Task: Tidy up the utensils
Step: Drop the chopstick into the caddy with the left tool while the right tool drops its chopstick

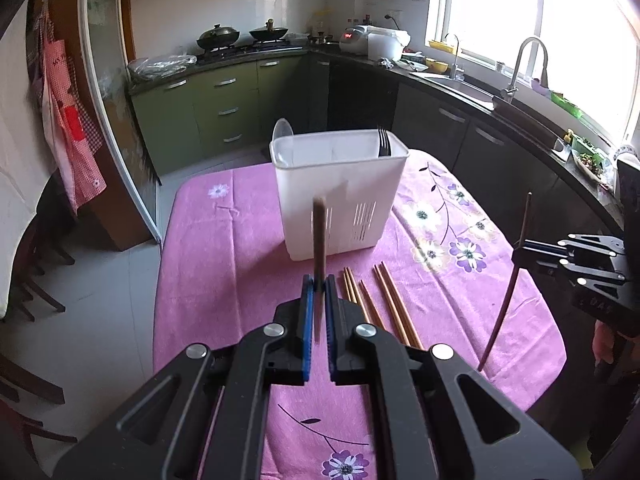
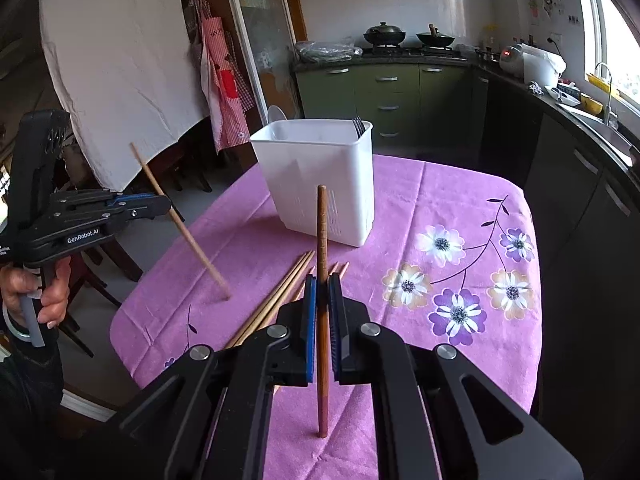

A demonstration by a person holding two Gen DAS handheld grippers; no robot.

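A white slotted utensil holder (image 1: 340, 192) stands on the pink flowered tablecloth (image 1: 240, 248); it also shows in the right wrist view (image 2: 320, 184). A black fork (image 1: 384, 142) and a clear spoon (image 1: 282, 130) stand in it. My left gripper (image 1: 319, 284) is shut on a brown chopstick (image 1: 319, 240), held upright before the holder. My right gripper (image 2: 322, 284) is shut on a dark chopstick (image 2: 322, 240), also upright. Several loose chopsticks (image 1: 384, 300) lie on the cloth between the grippers and the holder. Each gripper shows in the other's view: the right one (image 1: 520, 248) and the left one (image 2: 168, 206).
Green kitchen cabinets (image 1: 224, 100) and a stove with woks (image 1: 244, 38) stand behind the table. A sink counter (image 1: 480, 92) runs along the right under the window. Wooden chairs (image 1: 32, 280) stand left of the table. A red apron (image 1: 68, 120) hangs at the left.
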